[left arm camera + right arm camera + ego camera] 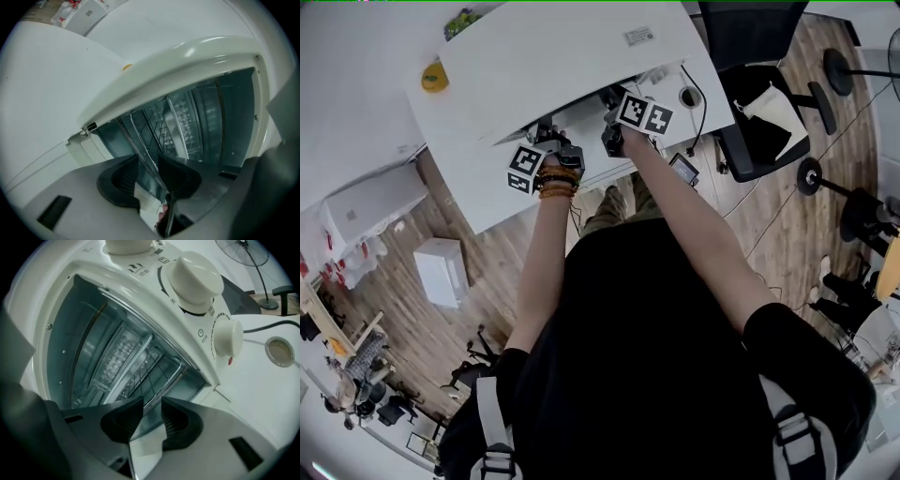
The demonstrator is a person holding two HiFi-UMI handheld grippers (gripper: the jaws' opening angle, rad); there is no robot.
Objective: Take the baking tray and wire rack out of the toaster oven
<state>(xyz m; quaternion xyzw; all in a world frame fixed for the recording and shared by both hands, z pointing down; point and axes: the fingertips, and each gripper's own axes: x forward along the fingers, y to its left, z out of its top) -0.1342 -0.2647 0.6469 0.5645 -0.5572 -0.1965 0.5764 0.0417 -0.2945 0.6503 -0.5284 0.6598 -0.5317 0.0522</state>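
Observation:
The white toaster oven (581,111) stands open on a white table (562,56). Inside it I see the wire rack (145,376) (154,126) and, beside it, a dimpled metal sheet (119,352) (187,126) that looks like the baking tray. Both grippers sit at the oven mouth, the left gripper (551,150) (147,159) and the right gripper (611,122) (152,401) side by side. A thin glossy panel, apparently the oven door (145,180) (140,446), runs edge-on between each pair of jaws. A gap shows beside it at the pads of both grippers, and nothing is lifted.
Three white knobs (194,275) line the oven's control side, with a black cable and a round table grommet (280,351) past them. An office chair (759,103) stands at the right, a white box (441,267) on the floor at the left, and a yellow object (434,77) on the table.

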